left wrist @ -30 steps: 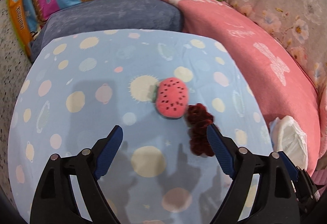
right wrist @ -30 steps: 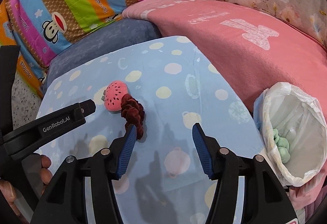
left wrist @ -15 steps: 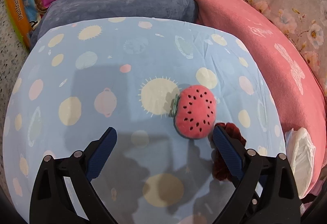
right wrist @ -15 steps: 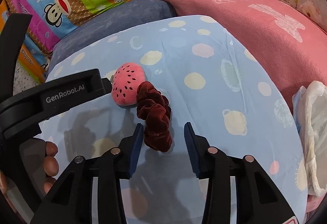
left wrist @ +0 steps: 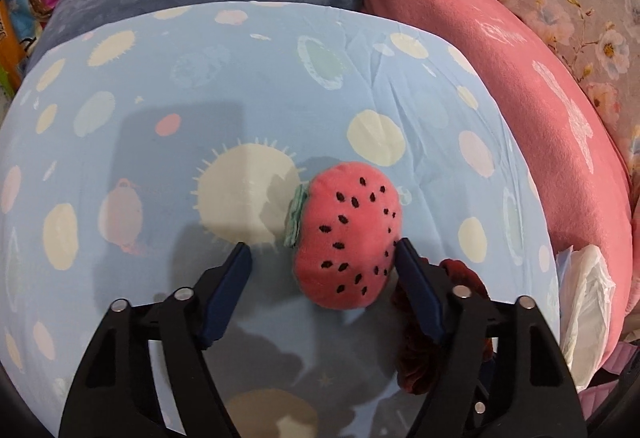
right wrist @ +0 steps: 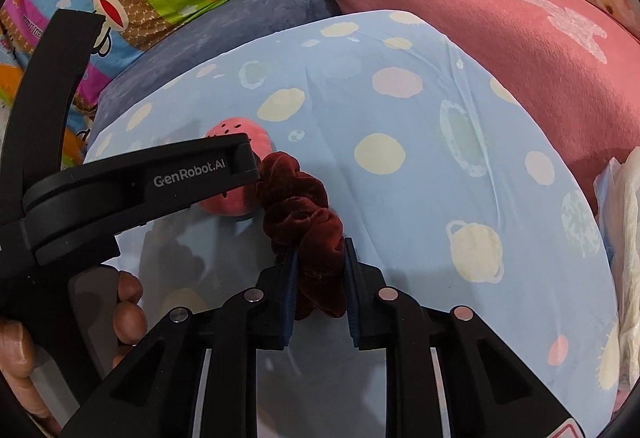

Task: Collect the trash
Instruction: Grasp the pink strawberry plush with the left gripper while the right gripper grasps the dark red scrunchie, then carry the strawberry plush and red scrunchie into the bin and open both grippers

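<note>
1. The left tool point(left wrist: 322, 260) stands open around the strawberry plush point(left wrist: 347, 234) on the blue spotted sheet point(left wrist: 240, 78).
2. The right tool point(right wrist: 320, 258) pinches the dark red scrunchie point(right wrist: 304, 214), seemingly touching the plush.
3. A white bag point(left wrist: 584, 302) sits at the sheet's right edge, against the pink blanket point(left wrist: 520, 58).

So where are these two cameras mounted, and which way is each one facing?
Left wrist: rides the left gripper, looking along its open fingers at the strawberry plush on the blue sheet; no hand shows.
Right wrist: rides the right gripper, shut on the dark red scrunchie; the left hand shows.
Shared: plush, scrunchie, sheet, white bag.
</note>
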{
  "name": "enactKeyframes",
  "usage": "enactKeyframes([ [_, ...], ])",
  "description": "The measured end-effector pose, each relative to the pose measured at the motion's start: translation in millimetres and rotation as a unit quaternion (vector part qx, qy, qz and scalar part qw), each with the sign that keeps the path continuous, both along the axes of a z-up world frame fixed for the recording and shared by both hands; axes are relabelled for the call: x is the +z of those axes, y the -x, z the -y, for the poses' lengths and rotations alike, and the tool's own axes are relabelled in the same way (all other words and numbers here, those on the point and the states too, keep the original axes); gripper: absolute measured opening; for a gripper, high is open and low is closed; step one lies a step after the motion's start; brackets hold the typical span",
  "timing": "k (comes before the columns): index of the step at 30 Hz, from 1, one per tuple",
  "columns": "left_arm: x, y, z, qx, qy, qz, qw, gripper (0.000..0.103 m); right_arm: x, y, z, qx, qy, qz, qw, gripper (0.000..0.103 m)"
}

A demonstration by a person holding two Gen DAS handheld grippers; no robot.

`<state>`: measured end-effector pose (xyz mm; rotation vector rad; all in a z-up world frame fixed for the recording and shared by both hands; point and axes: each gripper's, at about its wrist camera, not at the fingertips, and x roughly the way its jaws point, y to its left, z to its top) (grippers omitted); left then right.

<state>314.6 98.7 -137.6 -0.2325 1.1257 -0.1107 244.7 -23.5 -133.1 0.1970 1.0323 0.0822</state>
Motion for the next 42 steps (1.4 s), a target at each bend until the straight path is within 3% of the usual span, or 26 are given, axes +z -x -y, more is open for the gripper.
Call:
enactKeyframes([
  [1,0.8,0.6,2.4,-0.004,0.001,0.001,1.0,0.061,0.4,0.8,0.2,0.0,0.0,0.0,1.0,0.019],
  [3,3.9,2.5,8.0,-0.02,0.006,0.004,0.9998,0.044,1.3,1.6,0.9,-0.001,-0.001,0.0,1.0,0.019],
  [8,16.3,12.1,16.9,-0.036,0.005,0.013,0.9993,0.04,9.7,9.3,5.5,-0.005,-0.004,0.006,1.0,0.016],
  [19,71.3,49.4,30.9,-0.042,0.02,0.062,0.997,0.039,52.3,42.5,25.6,-0.024,-0.005,0.051,0.998,0.014],
  [29,125.2,86.4,57.7,-0.058,0.022,0.113,0.9917,0.039,94.8,85.9,69.1,-0.064,-0.01,0.101,0.993,0.014],
  [42,151.7,125.5,133.2,-0.123,0.01,0.138,0.9827,0.039,133.2,135.1,146.7,-0.135,-0.005,0.15,0.979,0.014],
])
